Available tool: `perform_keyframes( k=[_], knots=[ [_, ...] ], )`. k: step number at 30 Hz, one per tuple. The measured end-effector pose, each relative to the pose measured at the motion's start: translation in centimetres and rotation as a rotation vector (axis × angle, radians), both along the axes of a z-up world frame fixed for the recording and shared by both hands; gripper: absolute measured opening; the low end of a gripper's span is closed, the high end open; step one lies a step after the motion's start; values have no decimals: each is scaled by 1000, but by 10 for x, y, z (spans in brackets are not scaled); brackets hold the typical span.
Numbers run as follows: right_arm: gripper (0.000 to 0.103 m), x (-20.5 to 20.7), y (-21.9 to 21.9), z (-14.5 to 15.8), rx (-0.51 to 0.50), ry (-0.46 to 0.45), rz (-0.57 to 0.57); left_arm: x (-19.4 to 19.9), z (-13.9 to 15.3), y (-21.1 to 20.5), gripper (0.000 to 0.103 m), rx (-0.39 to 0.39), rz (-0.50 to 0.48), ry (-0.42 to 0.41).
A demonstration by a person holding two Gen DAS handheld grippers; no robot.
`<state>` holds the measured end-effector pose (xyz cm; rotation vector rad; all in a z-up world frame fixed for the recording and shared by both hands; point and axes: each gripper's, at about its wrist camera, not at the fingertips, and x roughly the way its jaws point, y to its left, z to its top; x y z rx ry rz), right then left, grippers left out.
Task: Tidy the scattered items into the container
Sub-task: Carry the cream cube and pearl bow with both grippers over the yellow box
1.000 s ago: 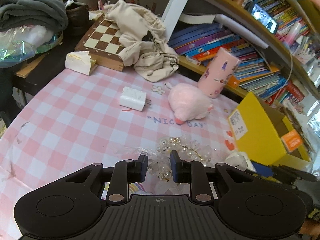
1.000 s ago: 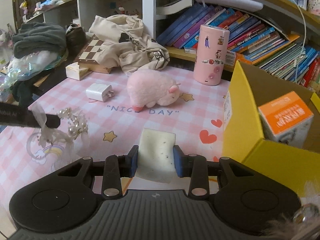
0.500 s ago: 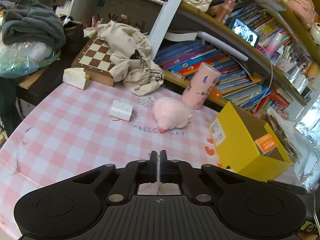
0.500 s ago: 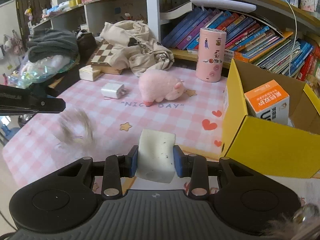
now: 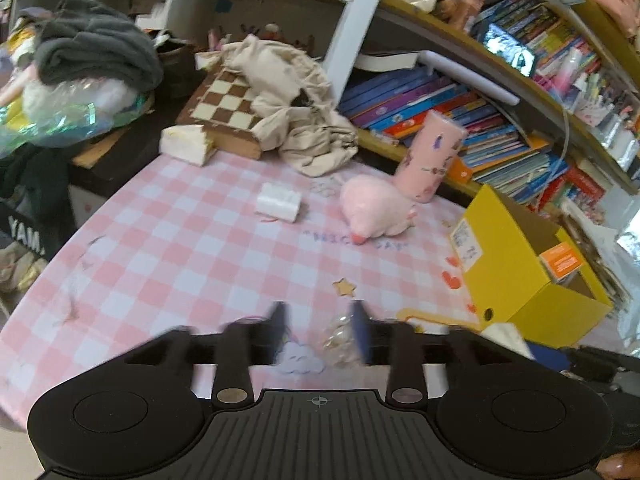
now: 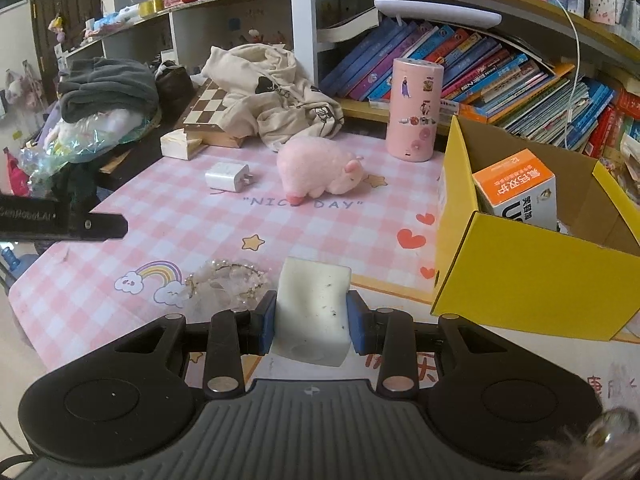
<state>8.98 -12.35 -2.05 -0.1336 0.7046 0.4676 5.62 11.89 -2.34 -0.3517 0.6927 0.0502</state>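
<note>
Half a second ago the left hand-held gripper [image 5: 319, 330] was pinched shut with the pearl hair tie lifted off the cloth; now its jaws stand wide apart, blurred by motion, and the pearl hair tie [image 6: 226, 285] lies released on the pink checked bench [image 6: 168, 216], low and left of centre in the right wrist view, just beside the rainbow print. In the left wrist view the tie shows only as a pale smear touching the inner face of the right jaw. The right hand-held gripper [image 6: 311, 318] stays clenched on a white speckled block [image 6: 312, 312], which fills the gap between the blue pads and stands upright at the lower centre of the frame.

Further out, the yellow box [image 6: 524, 264] sits open at the right of the frame, on the bench edge. Inside it an orange-and-white carton [image 6: 516, 188] leans against the near wall; the rest of its floor is mostly hidden.

In mid-frame a pink plush pig [image 6: 316, 170] lies on its belly above the words "NICE DAY", with a white charger [image 6: 227, 177] to its left and a pink cylinder [image 6: 416, 110] upright to its upper right. Behind them, a beige garment [image 6: 272, 96] is heaped over a chessboard [image 6: 208, 110], in front of the bookshelf [image 6: 460, 64].
</note>
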Motion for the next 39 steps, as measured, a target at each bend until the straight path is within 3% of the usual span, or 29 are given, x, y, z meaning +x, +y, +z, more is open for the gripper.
perform_keyframes(
  k=[2,15,22,26,30,33,39],
  knots=[
    [33,0,-1,-1,-6,0,-1,-2,-3,0,57,11,11,11],
    [33,16,4,-17,-47,43,61,29,-31,-25,57,93,-74,116],
    [33,27,10,-34,-93,79,113,67,-48,-47,56,216,-147,156],
    [33,35,13,-40,-106,90,149,90,-62,-54,39,258,-179,216],
    [33,42,15,-42,-106,93,169,96,-69,-59,37,299,-196,229],
    [33,46,14,-43,-102,96,178,96,-69,-61,21,298,-195,220],
    [33,46,11,-37,-84,79,181,89,-62,-48,14,156,-150,233]
  ],
)
